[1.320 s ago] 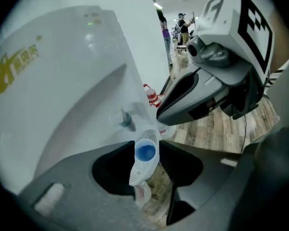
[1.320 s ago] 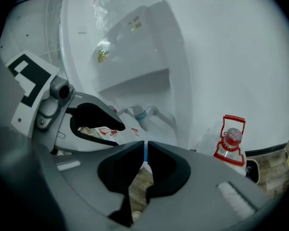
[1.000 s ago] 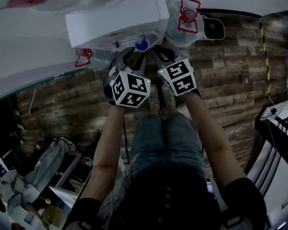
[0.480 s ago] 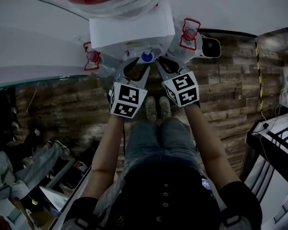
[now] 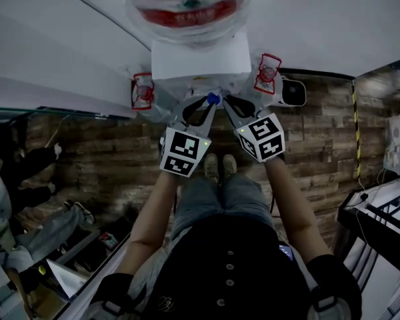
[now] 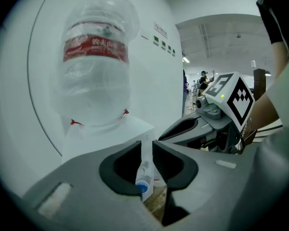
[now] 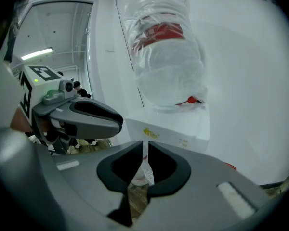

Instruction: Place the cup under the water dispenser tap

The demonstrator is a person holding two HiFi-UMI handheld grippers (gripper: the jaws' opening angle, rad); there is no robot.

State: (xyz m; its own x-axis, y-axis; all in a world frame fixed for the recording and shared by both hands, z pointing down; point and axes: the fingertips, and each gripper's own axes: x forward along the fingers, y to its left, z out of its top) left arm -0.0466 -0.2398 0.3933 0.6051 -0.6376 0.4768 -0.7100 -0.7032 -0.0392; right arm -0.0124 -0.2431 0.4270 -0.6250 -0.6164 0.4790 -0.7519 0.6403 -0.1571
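A white water dispenser (image 5: 200, 55) stands against the white wall, with a large plastic-wrapped bottle (image 5: 187, 9) upside down on top. Its blue tap (image 5: 213, 99) shows between the two grippers. My left gripper (image 5: 203, 104) points at the dispenser front; its jaws have just been closing and stand open a little with nothing between them. In the left gripper view the blue tap (image 6: 143, 186) shows through the gap of my left gripper (image 6: 147, 146). My right gripper (image 5: 231, 103) is beside it, and my right gripper (image 7: 145, 146) shows a narrow slit with nothing in it. No cup appears in any view.
Two plastic-wrapped bottles with red labels stand on either side of the dispenser (image 5: 143, 91) (image 5: 268, 72). A black-and-white device (image 5: 293, 92) sits on the wood-pattern floor (image 5: 320, 132). Clutter and a person are at the left (image 5: 27, 172), and a dark rack is at the right (image 5: 380, 212).
Both grippers have risen along the dispenser front, and the head view has tilted up so the bottle now shows. The left jaws have narrowed. Nothing was taken hold of.
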